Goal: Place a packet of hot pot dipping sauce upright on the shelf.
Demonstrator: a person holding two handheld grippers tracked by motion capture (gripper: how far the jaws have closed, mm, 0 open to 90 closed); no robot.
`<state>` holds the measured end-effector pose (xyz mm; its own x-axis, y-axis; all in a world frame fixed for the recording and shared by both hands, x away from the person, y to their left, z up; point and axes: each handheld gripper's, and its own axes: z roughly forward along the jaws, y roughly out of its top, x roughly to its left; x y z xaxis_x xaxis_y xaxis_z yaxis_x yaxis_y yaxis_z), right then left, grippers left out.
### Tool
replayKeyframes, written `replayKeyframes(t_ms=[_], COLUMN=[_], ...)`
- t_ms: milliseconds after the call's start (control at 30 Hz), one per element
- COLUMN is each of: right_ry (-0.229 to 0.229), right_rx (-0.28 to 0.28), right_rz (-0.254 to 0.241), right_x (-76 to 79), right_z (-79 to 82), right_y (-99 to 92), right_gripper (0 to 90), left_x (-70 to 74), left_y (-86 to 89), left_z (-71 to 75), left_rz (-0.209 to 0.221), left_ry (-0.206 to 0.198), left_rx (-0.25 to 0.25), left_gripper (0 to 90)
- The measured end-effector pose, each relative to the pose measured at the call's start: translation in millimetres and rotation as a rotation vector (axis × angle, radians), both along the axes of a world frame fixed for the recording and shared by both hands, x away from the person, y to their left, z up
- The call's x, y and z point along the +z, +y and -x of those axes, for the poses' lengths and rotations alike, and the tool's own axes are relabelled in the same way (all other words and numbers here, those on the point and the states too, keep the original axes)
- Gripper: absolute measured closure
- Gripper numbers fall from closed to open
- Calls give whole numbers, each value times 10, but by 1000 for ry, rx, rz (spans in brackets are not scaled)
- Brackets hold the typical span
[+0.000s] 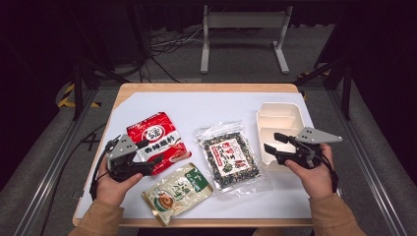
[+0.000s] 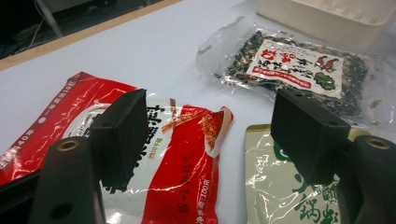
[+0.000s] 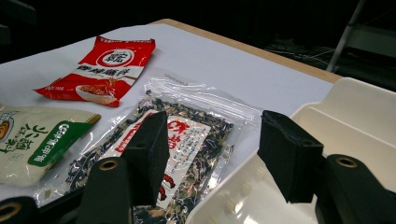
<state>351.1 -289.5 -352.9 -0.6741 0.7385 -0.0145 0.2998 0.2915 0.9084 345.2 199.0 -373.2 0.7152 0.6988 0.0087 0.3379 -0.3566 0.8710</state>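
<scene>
My sleeves are tan. Each black hand-held gripper, left (image 1: 153, 152) and right (image 1: 275, 142), carries a grey three-cornered plate on top and two blocky matte jaws with round brass-ringed screw holes behind. A black cable trails from each.

white-topped bench (image 1: 206, 105), wood edge. on it: red packet (image 1: 156, 140), green-cream packet (image 1: 177, 191), clear seaweed bag (image 1: 231, 156), cream tray (image 1: 280, 120).

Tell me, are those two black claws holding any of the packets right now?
No. The left gripper hovers open over the red packet; the right gripper stands open above the white tray. Nothing is held.
</scene>
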Motion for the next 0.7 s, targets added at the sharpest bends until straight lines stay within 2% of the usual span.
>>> replayKeyframes(t_ms=[233,400,533,600,700], right_ry=[-33,-82,-71,-87,-87], right_rx=[30,64,79,79,81], right_rz=[-20,-3,-18,-1,9], right_x=[5,9,9,15,18], right_z=[6,-5,-6,-4,-1], right_y=[3,22,40,46,52], right_gripper=[460,451,446,433,421], left_x=[2,15,29,28,13], left_y=[-39,-160,-260,-315,-388], left_z=[-12,-15,-12,-12,-17], left_rz=[-9,-5,-9,-16,-28], left_ry=[7,16,18,21,39], left_rx=[-13,-46,-79,-92,-112], left_gripper=[301,278,275,262,257])
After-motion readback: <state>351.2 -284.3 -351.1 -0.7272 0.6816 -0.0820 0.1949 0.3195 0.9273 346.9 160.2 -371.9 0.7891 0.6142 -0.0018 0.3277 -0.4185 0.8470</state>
